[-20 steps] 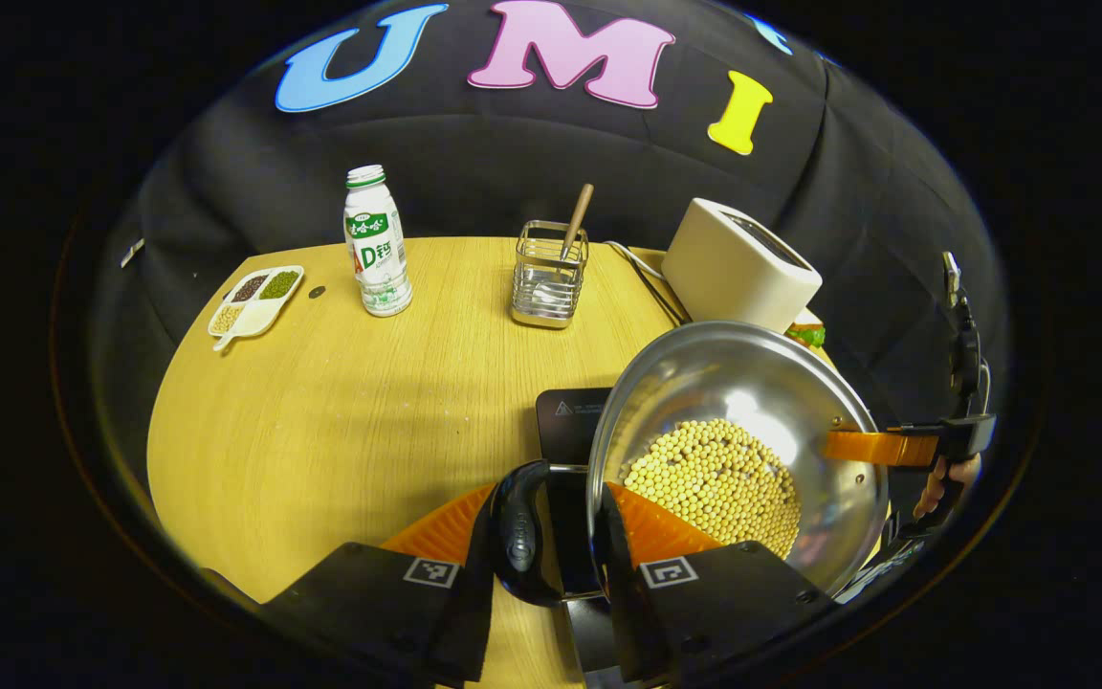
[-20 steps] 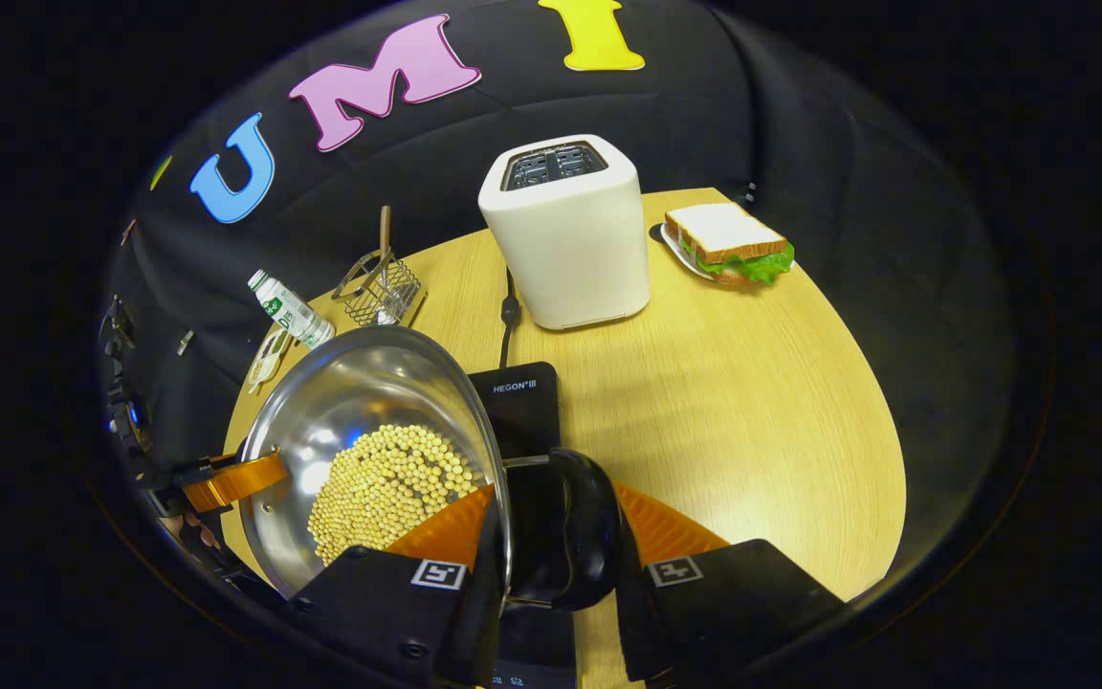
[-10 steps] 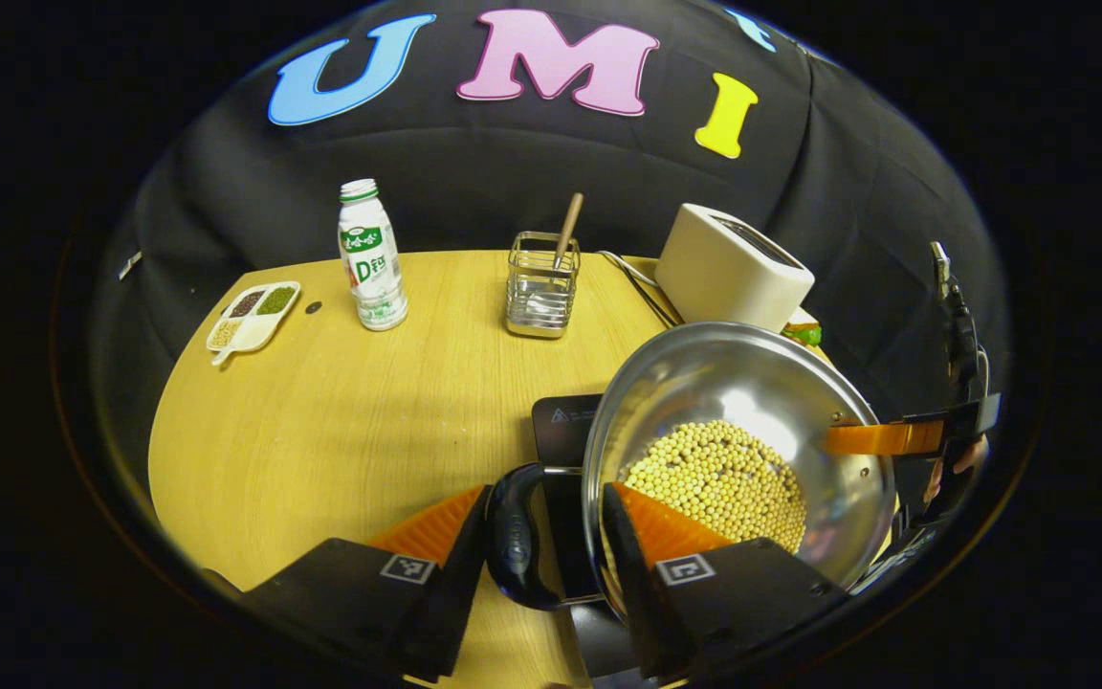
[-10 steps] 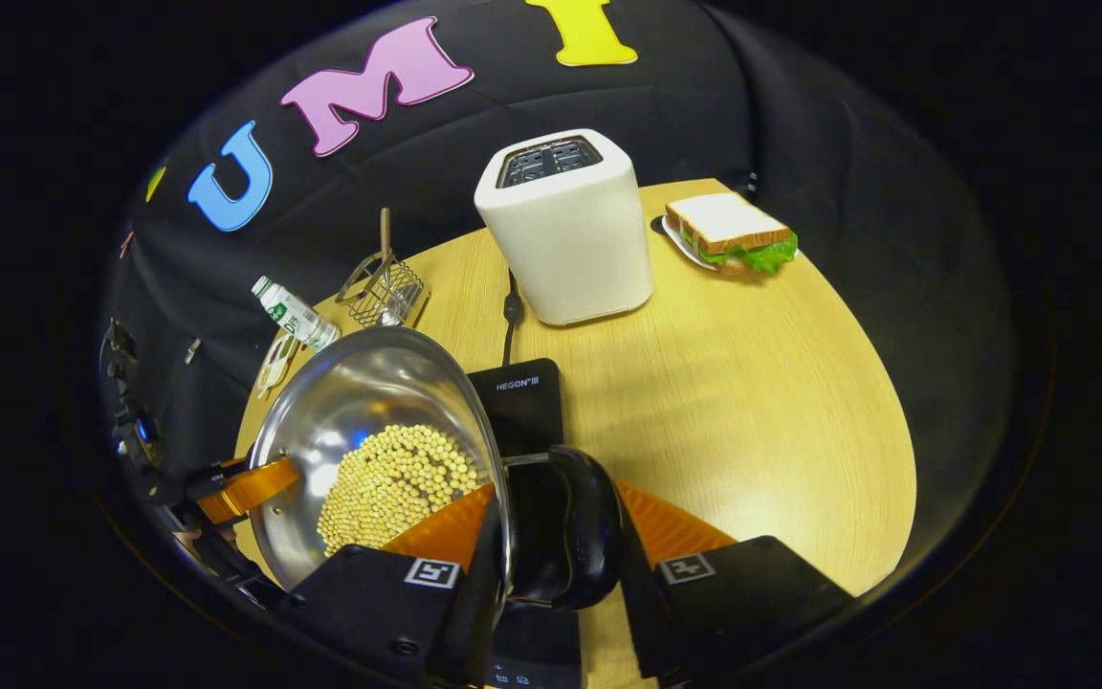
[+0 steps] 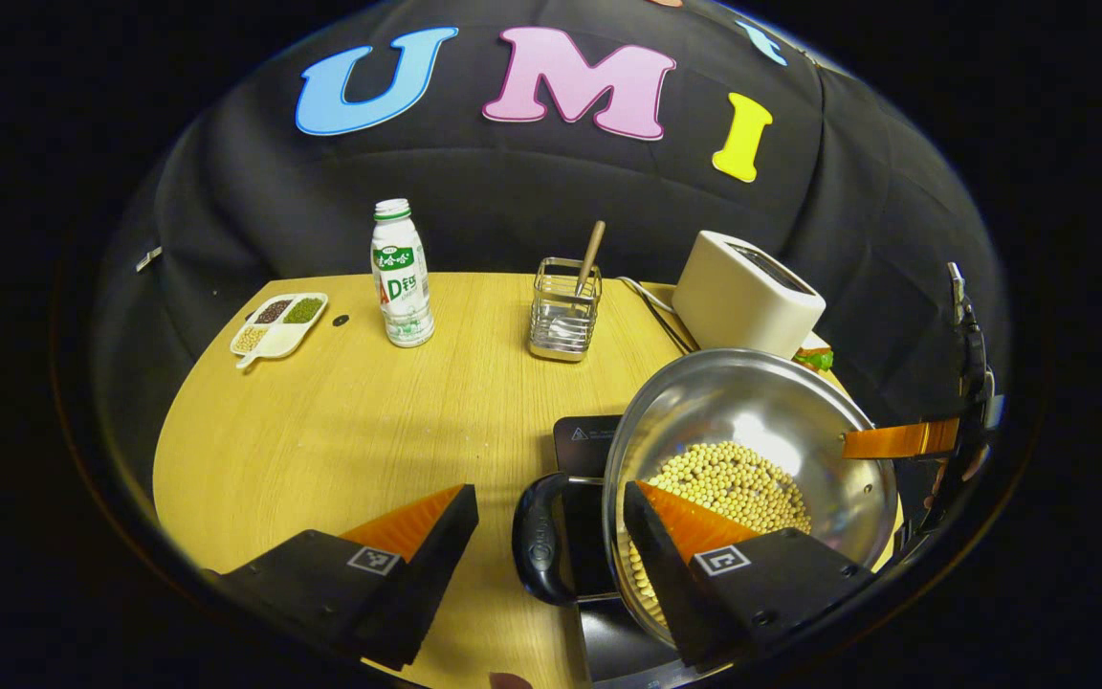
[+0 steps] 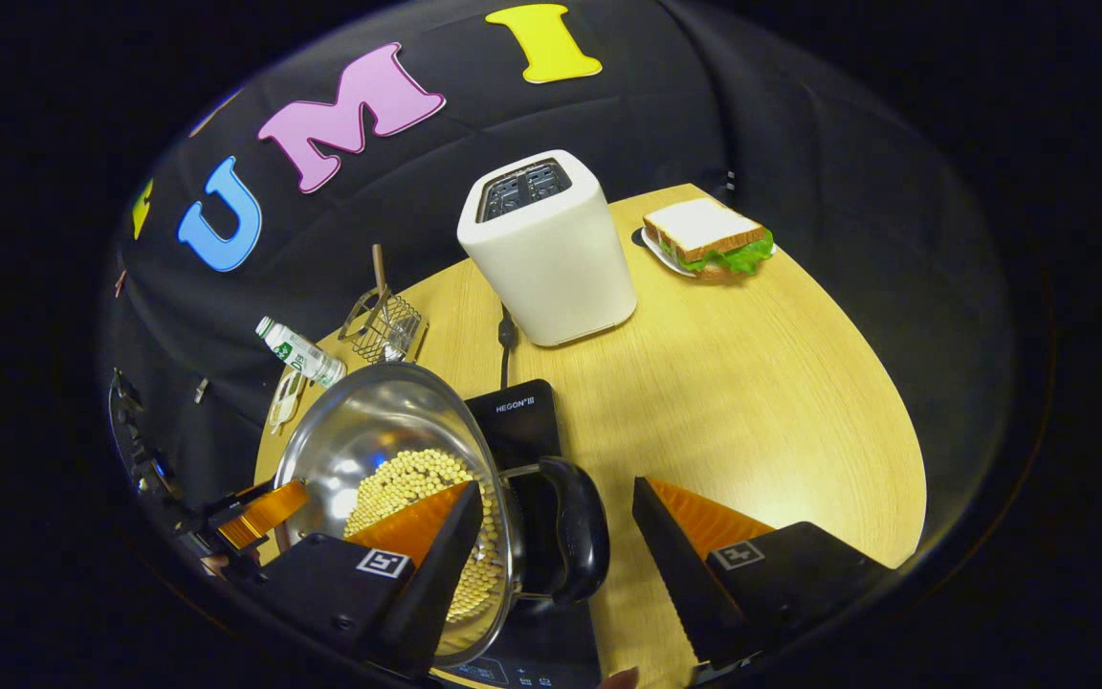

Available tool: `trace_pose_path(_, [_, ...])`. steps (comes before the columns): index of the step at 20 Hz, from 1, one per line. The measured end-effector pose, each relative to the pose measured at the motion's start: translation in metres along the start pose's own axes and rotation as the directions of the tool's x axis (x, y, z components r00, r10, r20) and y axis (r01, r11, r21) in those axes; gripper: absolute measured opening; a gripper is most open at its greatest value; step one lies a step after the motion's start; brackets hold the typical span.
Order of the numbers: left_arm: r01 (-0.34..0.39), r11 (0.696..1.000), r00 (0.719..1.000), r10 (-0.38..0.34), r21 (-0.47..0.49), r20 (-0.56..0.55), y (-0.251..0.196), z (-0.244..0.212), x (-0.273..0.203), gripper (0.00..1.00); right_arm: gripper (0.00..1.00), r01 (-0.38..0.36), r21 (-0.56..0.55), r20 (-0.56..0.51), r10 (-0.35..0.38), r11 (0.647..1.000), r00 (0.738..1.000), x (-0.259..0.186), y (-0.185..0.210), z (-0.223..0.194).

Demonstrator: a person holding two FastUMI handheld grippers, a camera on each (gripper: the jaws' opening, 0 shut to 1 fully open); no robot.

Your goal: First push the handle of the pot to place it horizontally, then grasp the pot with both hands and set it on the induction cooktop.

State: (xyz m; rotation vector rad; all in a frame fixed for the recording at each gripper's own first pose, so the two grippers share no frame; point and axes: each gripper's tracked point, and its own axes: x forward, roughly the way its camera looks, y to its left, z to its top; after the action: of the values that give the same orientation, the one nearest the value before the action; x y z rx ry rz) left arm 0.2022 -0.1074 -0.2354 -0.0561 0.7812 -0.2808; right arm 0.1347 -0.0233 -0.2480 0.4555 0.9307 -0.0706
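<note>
A: Start at the left claw. Its fingers stand wide, one on each side of the pot's black side handle, and neither touches it.

B: It's the same at the right claw: spread wide around the other black handle, with one finger leaning over the rim above the beans.

A: So nothing grips the pot. It sits on the dark induction cooktop, at the near middle of the bench. I judge the placing done, or all but done.

B: The risk is in the backing out. The inner finger of each claw hangs inside the bowl. If it pulls sideways rather than up, I'd expect it to catch the rim and drag or tip the pot.

A: And the beans are loose. They would spill onto the cooktop.

B: From here I can't tell whether the pot sits centred on the plate. If it overhangs the near edge, a nudge on a handle could slide it off.

A: Farther out, the toaster and the wire holder stand well apart, and so do the bottle and the sandwich. They're no worry.
</note>
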Motion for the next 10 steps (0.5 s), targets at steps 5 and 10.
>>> trace_pose_path(5, [-0.038,0.999,0.984,0.037,0.002,0.173,0.005,0.033,-0.044,0.96,0.98,-0.061,0.003,0.228,0.058,0.998,0.972,-0.054,0.005,0.042])
trace_pose_path(10, [-0.049,0.998,0.906,0.061,-0.041,0.419,0.001,0.066,-0.12,0.95,0.98,0.005,-0.099,0.51,0.046,0.995,0.859,-0.133,-0.002,0.075])
